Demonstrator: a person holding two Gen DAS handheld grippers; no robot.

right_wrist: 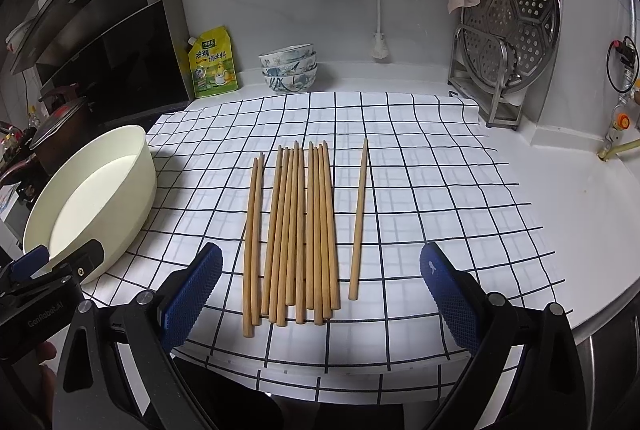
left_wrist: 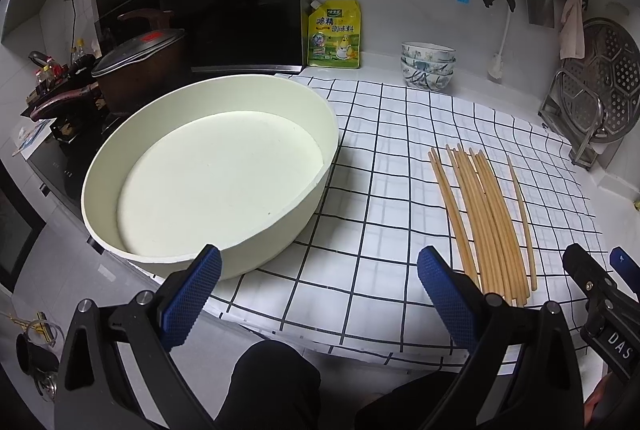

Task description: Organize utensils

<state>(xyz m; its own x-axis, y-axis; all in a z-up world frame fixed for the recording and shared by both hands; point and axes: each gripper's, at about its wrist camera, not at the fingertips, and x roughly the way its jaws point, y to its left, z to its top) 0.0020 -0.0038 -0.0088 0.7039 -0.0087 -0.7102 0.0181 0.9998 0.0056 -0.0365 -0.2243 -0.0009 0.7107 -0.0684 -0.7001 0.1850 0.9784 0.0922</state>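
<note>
Several wooden chopsticks (right_wrist: 296, 230) lie side by side on a black-and-white checked cloth (right_wrist: 440, 190), with one single chopstick (right_wrist: 359, 222) a little apart on their right. They also show in the left wrist view (left_wrist: 484, 218). A large, empty cream round basin (left_wrist: 208, 174) stands on the cloth's left; it shows in the right wrist view too (right_wrist: 92, 202). My left gripper (left_wrist: 320, 298) is open and empty, at the counter's front edge between basin and chopsticks. My right gripper (right_wrist: 320, 294) is open and empty, just in front of the chopsticks' near ends.
A yellow seasoning pouch (left_wrist: 334, 34) and stacked patterned bowls (left_wrist: 428, 64) stand at the back wall. A metal steamer rack in a stand (right_wrist: 508, 42) is at the back right. A lidded pot (left_wrist: 140, 66) sits on the stove at left.
</note>
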